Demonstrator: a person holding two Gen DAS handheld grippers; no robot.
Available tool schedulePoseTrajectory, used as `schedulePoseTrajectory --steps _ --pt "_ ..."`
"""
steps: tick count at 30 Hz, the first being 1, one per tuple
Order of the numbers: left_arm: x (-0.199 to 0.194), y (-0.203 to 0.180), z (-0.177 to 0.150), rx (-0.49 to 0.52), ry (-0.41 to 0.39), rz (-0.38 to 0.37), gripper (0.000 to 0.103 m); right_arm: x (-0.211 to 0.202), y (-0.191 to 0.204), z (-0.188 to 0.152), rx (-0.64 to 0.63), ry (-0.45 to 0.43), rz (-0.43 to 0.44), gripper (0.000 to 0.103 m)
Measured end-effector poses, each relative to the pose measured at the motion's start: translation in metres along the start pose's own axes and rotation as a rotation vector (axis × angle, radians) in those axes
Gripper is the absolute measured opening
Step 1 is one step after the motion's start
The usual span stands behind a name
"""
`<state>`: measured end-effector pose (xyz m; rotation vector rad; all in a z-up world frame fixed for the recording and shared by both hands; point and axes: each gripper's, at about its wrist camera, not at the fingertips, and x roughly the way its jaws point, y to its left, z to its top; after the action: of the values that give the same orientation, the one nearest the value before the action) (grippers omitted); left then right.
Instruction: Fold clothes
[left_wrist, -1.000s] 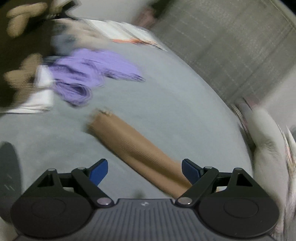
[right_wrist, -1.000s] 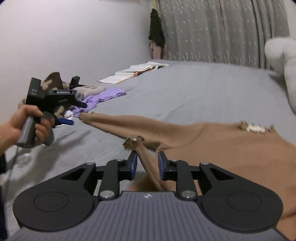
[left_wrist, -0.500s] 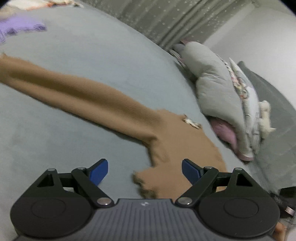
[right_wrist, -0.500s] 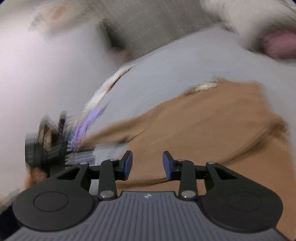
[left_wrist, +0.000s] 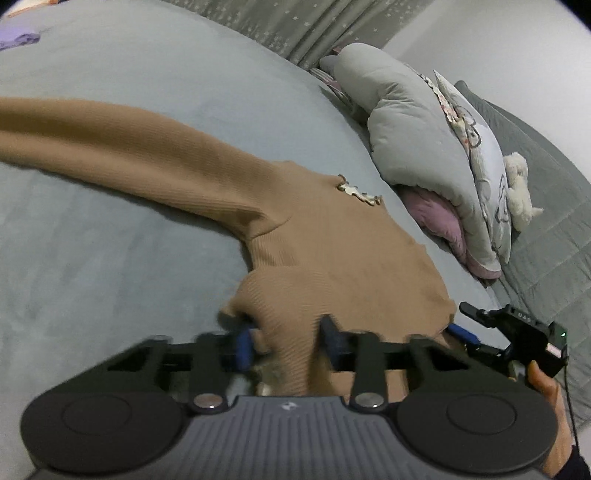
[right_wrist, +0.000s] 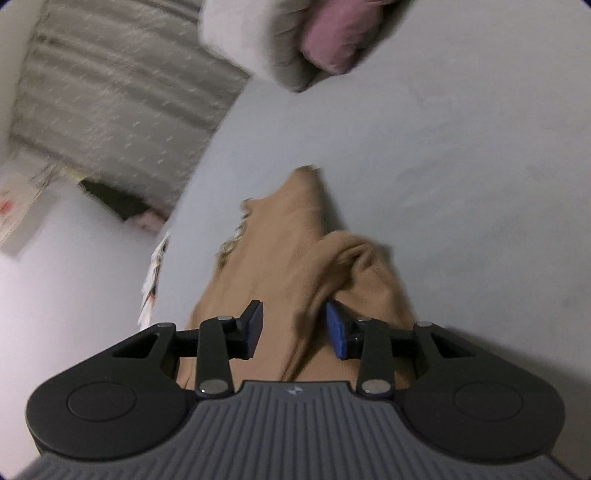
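On grey bed (left_wrist: 110, 258): tan ribbed sweater (left_wrist: 332, 251), sleeve outstretched, unfolded. Left gripper (left_wrist: 286, 341) part-closed, seemingly pinching hem; right gripper (right_wrist: 294, 330) half-open astride bunched fabric.

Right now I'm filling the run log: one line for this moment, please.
stage: gripping hem | garment: tan sweater on grey bed | left gripper: fabric between fingers | right gripper: fabric between fingers, jaws apart

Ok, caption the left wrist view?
Left gripper closing around hem of tan ribbed-knit sweater spread on grey bedspread.
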<state>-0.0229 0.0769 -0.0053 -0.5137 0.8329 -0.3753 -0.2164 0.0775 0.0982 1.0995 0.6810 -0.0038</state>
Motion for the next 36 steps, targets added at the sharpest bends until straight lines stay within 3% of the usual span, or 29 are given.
schedulePoseTrajectory --steps 9,12,16,22,26,31,36 --pt "-0.012 -0.013 0.000 0.031 -0.080 -0.023 0.016 0.014 -0.019 0.013 0.082 -0.073 0.062 0.043" --pt "-0.014 -0.016 0.000 0.031 -0.084 -0.037 0.015 0.016 -0.018 0.012 0.069 -0.088 0.051 0.043" --pt "-0.019 -0.020 -0.001 0.019 -0.081 -0.045 0.014 0.002 -0.018 0.020 0.098 -0.154 0.105 0.043" --pt "-0.027 -0.021 -0.003 -0.018 -0.073 -0.062 0.013 0.002 -0.028 0.025 0.161 -0.163 0.109 0.043" --pt "-0.026 -0.020 -0.006 -0.023 -0.045 -0.059 0.013 -0.004 -0.027 0.032 0.156 -0.143 0.039 0.043" --pt "-0.027 -0.018 -0.004 0.012 -0.057 0.012 0.013 -0.028 -0.023 0.048 0.085 -0.267 -0.083 0.049" --pt "-0.029 -0.010 0.000 -0.020 -0.072 0.067 0.015 -0.025 -0.003 0.045 -0.008 -0.242 -0.056 0.050"
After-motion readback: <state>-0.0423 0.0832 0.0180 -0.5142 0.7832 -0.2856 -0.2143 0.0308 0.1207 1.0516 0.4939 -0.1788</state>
